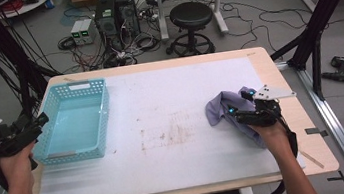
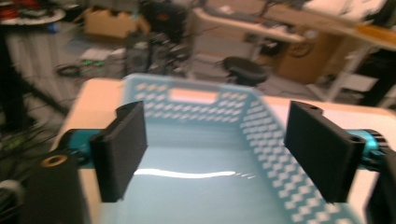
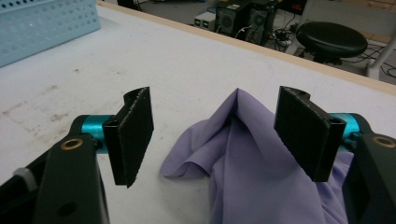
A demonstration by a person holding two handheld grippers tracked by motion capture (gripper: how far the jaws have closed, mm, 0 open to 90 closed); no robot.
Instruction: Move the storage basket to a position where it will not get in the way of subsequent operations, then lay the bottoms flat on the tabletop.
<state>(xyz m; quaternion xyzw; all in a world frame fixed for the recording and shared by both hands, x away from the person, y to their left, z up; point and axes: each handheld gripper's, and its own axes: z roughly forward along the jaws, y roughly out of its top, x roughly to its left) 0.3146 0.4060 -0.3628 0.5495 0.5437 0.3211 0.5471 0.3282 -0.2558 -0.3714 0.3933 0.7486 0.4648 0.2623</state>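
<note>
- Right tool point(image 3: 215, 135), gripped by the person's right hand point(image 1: 271, 133) at the near right of the bench point(image 1: 180, 176), is standing with its jaws wide apart; a raised fold of the purple cloth point(image 3: 252, 158) is lying between them, and neither pad is pressing on it
- Purple cloth point(image 1: 222, 108) is lying crumpled on the white bench surface, just ahead of and partly under the right tool
- Left tool point(image 2: 215, 154), gripped by the person's left hand point(image 1: 15, 165) at the near left edge of the bench, is standing with its jaws wide apart and nothing between them
- Light blue basket point(image 1: 97, 99) is sitting on the left part of the bench, touching nothing held, with the left tool just beside its near left corner
- Black stool point(image 1: 191, 14) is standing on the floor beyond the far edge of the bench
</note>
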